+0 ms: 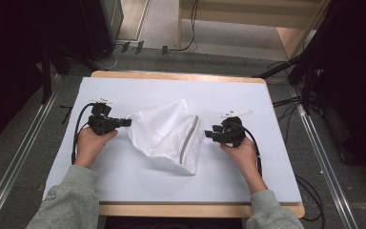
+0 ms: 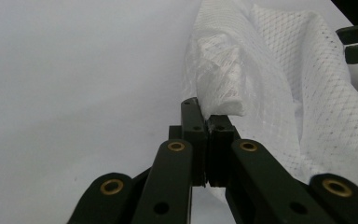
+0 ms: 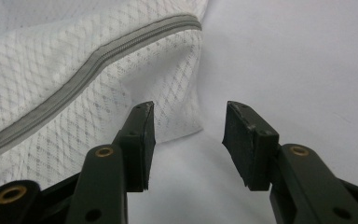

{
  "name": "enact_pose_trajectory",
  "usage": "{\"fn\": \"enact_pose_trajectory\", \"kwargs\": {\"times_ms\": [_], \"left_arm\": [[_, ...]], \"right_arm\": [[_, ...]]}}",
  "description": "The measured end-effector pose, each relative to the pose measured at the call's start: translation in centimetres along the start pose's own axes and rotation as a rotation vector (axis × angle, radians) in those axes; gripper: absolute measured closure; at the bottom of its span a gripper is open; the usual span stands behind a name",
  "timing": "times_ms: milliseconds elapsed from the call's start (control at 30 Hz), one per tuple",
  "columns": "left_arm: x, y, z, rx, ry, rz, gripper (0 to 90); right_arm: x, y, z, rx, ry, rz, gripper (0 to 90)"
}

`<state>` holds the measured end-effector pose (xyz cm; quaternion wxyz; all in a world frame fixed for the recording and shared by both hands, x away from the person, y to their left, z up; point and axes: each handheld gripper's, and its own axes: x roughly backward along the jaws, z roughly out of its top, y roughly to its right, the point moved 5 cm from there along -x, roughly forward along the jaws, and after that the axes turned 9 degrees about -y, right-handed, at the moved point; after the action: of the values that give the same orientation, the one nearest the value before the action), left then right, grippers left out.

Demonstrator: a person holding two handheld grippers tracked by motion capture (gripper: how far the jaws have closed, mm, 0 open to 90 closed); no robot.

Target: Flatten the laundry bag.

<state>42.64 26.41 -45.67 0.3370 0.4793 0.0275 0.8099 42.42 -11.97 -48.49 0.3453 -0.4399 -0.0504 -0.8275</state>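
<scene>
Mesh bag crumpled at centre of table, on white cover; grey zipper along its right side. Contents of bag: cannot tell.

Left gripper at bag's left edge, fingers pressed together, pinching a fold of mesh. Right gripper just beside bag's right edge, near zipper; fingers spread, nothing between them, mesh not touched.

Surroundings: cables on floor right of table, dark stands at far right, metal rails along both sides. Nothing between either gripper and bag.
</scene>
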Motion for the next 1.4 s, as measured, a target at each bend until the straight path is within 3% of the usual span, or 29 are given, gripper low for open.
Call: {"fn": "enact_pose_trajectory", "kwargs": {"times_ms": [367,433,667,800,900,1400], "left_arm": [[0.5,-1.1,-1.5,0.031,-0.009,0.021,89.7],[0.6,-1.2,-1.7,0.035,-0.011,0.019,89.6],[1.0,-1.8,-2.3,0.063,-0.001,0.000,89.7],[1.4,-2.0,-2.4,0.073,0.012,-0.004,89.8],[1.6,-2.2,-2.5,0.082,0.019,-0.005,89.8],[3.6,-4.6,-3.0,0.158,0.071,0.007,89.8]], "right_arm": [[-2.1,-0.2,1.7,0.021,0.005,0.006,58.1],[-2.8,-0.5,1.9,0.026,-0.014,0.021,57.8],[-4.7,-1.4,1.8,0.088,-0.070,-0.012,62.9],[-4.8,-1.7,1.8,0.132,-0.068,-0.070,78.7],[-4.9,-1.8,1.8,0.123,-0.072,-0.052,89.6],[-2.3,-0.6,1.3,0.073,-0.083,-0.050,90.0]]}}
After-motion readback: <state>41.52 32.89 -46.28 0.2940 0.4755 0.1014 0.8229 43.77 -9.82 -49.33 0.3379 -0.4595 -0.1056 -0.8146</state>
